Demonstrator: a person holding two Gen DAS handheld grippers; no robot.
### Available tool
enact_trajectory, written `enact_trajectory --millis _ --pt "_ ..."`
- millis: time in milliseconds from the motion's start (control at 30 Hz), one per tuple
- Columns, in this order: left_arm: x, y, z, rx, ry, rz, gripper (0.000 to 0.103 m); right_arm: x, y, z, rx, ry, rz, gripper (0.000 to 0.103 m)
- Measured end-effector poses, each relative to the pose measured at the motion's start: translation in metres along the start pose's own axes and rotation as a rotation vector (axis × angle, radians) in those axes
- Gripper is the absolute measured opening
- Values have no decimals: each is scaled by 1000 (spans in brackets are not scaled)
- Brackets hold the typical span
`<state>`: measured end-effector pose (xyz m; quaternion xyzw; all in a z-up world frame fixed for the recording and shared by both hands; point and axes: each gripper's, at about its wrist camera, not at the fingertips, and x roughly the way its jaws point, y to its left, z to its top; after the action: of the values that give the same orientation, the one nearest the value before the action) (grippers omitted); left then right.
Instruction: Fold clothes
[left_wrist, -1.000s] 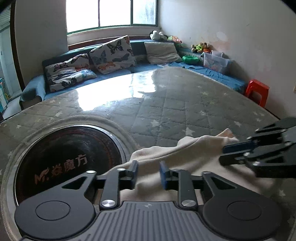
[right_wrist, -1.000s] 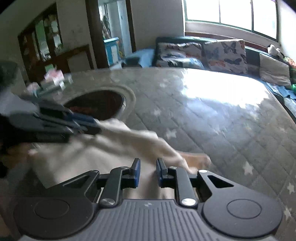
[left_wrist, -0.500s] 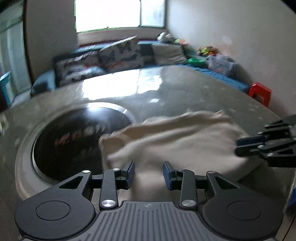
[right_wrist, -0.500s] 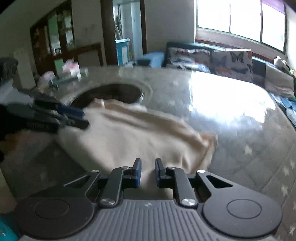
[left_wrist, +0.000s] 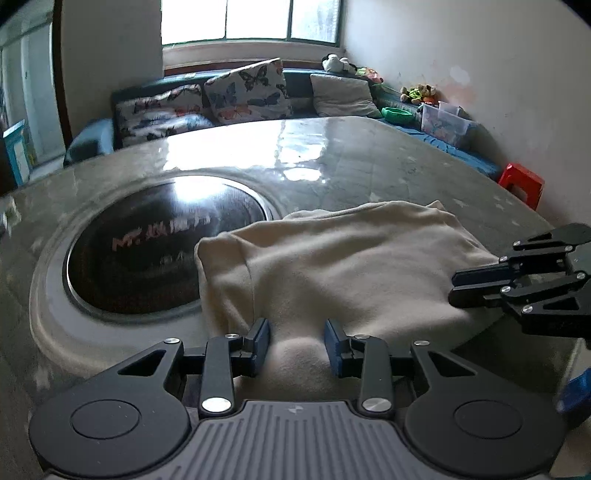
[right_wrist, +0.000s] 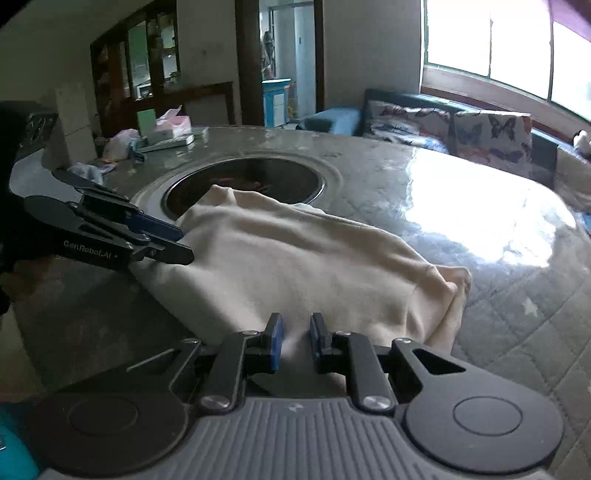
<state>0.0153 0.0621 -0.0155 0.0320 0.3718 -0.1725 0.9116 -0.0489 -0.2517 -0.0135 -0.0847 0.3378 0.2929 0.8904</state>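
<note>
Cream garment (left_wrist: 354, 266) lies doubled over near the table's (left_wrist: 332, 158) near edge, partly covering the rim of the sunken round hotplate (left_wrist: 155, 243); one fold looks done, further folds remain. Left gripper (left_wrist: 297, 345) and right gripper (right_wrist: 295, 341) both pinch its near hem, side by side, tilted downward toward the tabletop.

Both grippers pinch the cream garment (left_wrist: 351, 266).
</note>
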Motion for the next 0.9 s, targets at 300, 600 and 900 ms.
enact_trajectory --millis 300,600,900 --pt "-33 -6 -3 -5 16 -45 38 -27 -2 -5 21 32 86 15" --pt "1 12 34 -32 -15 0 39 -7 -58 17 214 -3 -46 15" --pt "17 5 50 -3 -21 -32 37 2 -57 37 192 -1 -60 14"
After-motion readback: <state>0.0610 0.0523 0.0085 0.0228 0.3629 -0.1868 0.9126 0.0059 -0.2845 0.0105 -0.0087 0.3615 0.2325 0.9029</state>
